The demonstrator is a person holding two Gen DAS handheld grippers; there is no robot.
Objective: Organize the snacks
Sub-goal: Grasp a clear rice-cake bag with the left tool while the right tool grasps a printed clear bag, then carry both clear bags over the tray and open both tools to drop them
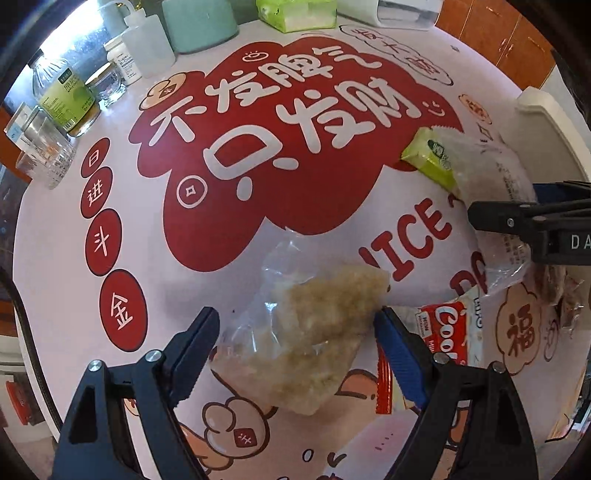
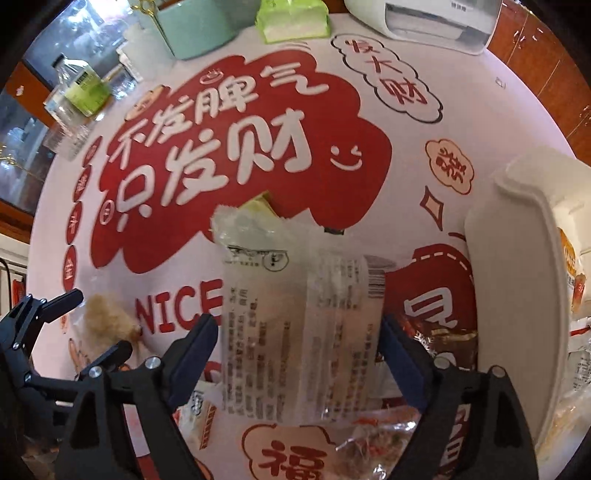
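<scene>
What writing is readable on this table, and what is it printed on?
"不发脾气 只发财": tablecloth, big red cloud.
"NICE": tablecloth, red letters.
"福": tablecloth, small cloud badge.
"日进斗金": tablecloth, red dots down the left.
"Coo...": red and white snack packet, rest hidden.
"DA...": right tongs body, cut off.
Fine print on the clear wrapper between the right tongs: too blurred.
Bottle labels: too small.

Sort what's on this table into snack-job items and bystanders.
Job items: clear rice-cracker packet, printed clear packet, green snack box, red cookie pack, white bin.

Bystanders: green-label bottle, glass jars, squeeze bottle, teal container, tissue pack.
</scene>
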